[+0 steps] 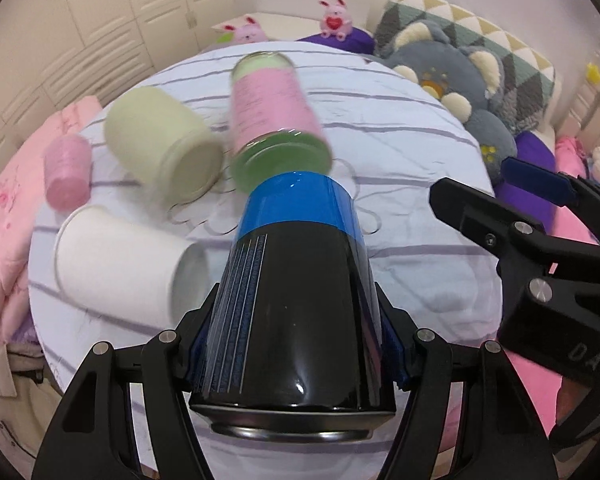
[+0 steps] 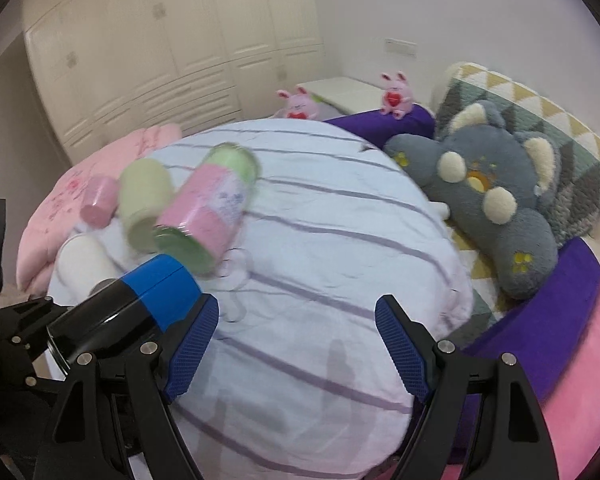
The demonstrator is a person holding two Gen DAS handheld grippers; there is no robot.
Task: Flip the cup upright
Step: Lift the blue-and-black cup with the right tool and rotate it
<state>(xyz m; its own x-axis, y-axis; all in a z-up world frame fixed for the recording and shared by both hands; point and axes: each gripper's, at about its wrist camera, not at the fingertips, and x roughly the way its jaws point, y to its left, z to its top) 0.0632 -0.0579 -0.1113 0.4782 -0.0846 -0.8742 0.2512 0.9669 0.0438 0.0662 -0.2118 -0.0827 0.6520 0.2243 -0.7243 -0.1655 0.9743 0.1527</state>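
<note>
My left gripper (image 1: 296, 344) is shut on a black cup with a blue band (image 1: 296, 280), held above the round table with its blue end pointing away from the camera. The same cup shows in the right wrist view (image 2: 140, 304), tilted, at the lower left. My right gripper (image 2: 296, 344) is open and empty above the table's near part; it also shows in the left wrist view (image 1: 512, 196) at the right. A pink and green cup (image 1: 272, 120) lies on its side just beyond the black cup.
A pale green jar (image 1: 160, 144), a white cup (image 1: 120, 260) and a small pink cup (image 1: 66, 172) lie on their sides on the striped tablecloth (image 1: 400, 184) at the left. A grey plush toy (image 2: 492, 200) and cushions lie to the right.
</note>
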